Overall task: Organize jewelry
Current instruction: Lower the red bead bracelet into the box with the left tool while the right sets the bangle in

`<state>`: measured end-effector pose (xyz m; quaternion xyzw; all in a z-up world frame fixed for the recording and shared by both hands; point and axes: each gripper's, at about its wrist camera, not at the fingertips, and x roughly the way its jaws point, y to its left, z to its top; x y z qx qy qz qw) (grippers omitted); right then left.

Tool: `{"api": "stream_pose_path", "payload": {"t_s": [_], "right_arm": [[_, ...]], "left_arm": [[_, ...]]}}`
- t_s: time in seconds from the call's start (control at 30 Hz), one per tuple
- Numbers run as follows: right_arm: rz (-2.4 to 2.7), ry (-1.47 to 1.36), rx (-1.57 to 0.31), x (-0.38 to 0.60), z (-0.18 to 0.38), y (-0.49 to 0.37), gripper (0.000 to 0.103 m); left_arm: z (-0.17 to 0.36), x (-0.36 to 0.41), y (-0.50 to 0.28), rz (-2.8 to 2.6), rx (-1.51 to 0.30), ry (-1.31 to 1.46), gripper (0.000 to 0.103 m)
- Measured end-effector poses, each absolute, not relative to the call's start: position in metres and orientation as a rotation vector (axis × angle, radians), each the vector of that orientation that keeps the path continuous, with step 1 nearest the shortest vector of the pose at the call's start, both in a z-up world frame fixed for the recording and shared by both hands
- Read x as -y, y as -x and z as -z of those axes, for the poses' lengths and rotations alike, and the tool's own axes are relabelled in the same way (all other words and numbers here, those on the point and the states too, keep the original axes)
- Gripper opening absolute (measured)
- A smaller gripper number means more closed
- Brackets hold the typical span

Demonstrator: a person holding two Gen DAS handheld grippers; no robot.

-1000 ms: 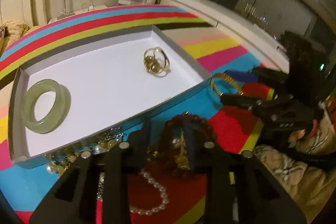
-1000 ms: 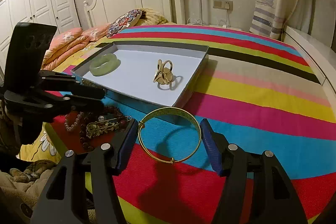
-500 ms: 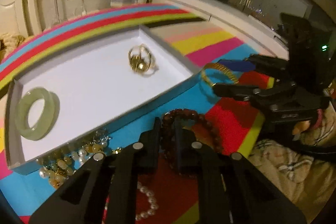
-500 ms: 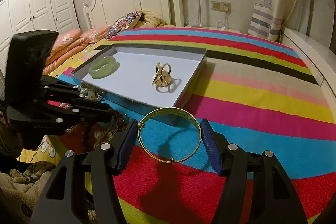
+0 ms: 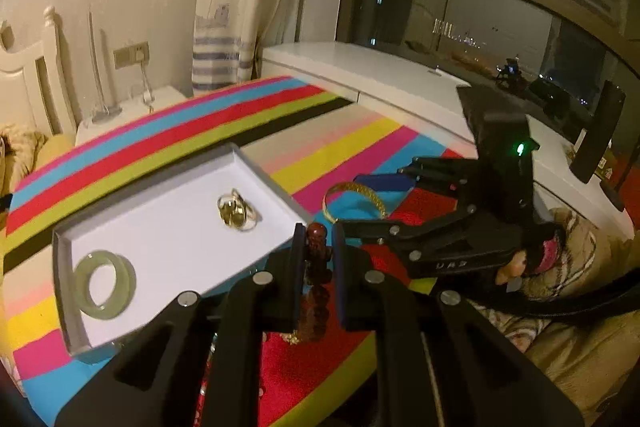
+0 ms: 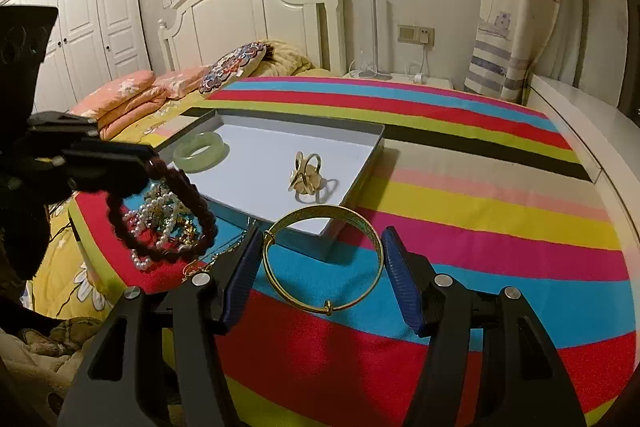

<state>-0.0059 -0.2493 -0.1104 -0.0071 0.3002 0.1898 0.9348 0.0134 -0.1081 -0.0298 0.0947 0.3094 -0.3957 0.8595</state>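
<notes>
- Left gripper (image 5: 316,247): jaws pinched on the bead bracelet (image 6: 172,211), which hangs clear of the blanket (image 6: 480,227).
- Right gripper (image 6: 320,259): jaws wide, straddling the gold bangle (image 6: 324,259); left pad touching it, right pad contact unclear. Bangle lies on the blanket.
- Tray (image 6: 360,171) just beyond: jade bangle (image 6: 201,151), gold ring (image 6: 306,177) inside.
- Pearls (image 6: 154,217) piled beside the tray.

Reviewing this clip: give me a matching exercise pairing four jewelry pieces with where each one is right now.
Things:
1. dark red bead bracelet
2. gold bangle
3. green jade bangle
4. pearl strands

Places:
A. lying flat in the white tray
B. heaped on the striped cloth beside the tray
C. hanging from the shut left gripper
D. between the right gripper fingers, on the cloth

Pairs: 1-C, 2-D, 3-A, 4-B
</notes>
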Motion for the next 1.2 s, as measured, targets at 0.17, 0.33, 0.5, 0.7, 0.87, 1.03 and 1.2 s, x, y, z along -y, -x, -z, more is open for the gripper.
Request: {"api": "stream_pose_path", "payload": {"t_s": [0.17, 0.33, 0.5, 0.7, 0.87, 1.03, 1.2], "right_arm": [[-0.393, 0.025, -0.601, 0.247, 0.106, 0.007, 0.06], [-0.4, 0.051, -0.602, 0.24, 0.104, 0.004, 0.06], [-0.412, 0.087, -0.6, 0.231, 0.1, 0.0, 0.06], [-0.436, 0.171, -0.605, 0.207, 0.097, -0.016, 0.06], [-0.489, 0.242, -0.629, 0.173, 0.098, -0.038, 0.06], [-0.541, 0.255, -0.696, 0.143, 0.106, -0.068, 0.06], [-0.553, 0.222, -0.781, 0.128, 0.119, -0.097, 0.06]], "left_arm": [[0.014, 0.105, -0.016, 0.8, -0.621, -0.206, 0.012], [0.007, 0.094, -0.03, 0.751, -0.613, -0.22, 0.012], [-0.003, 0.086, -0.04, 0.713, -0.603, -0.228, 0.012], [-0.006, 0.084, -0.057, 0.636, -0.607, -0.274, 0.012], [-0.002, 0.082, -0.084, 0.558, -0.632, -0.299, 0.012], [0.008, 0.081, -0.12, 0.502, -0.664, -0.283, 0.012], [0.025, 0.078, -0.156, 0.466, -0.708, -0.231, 0.012]]}}
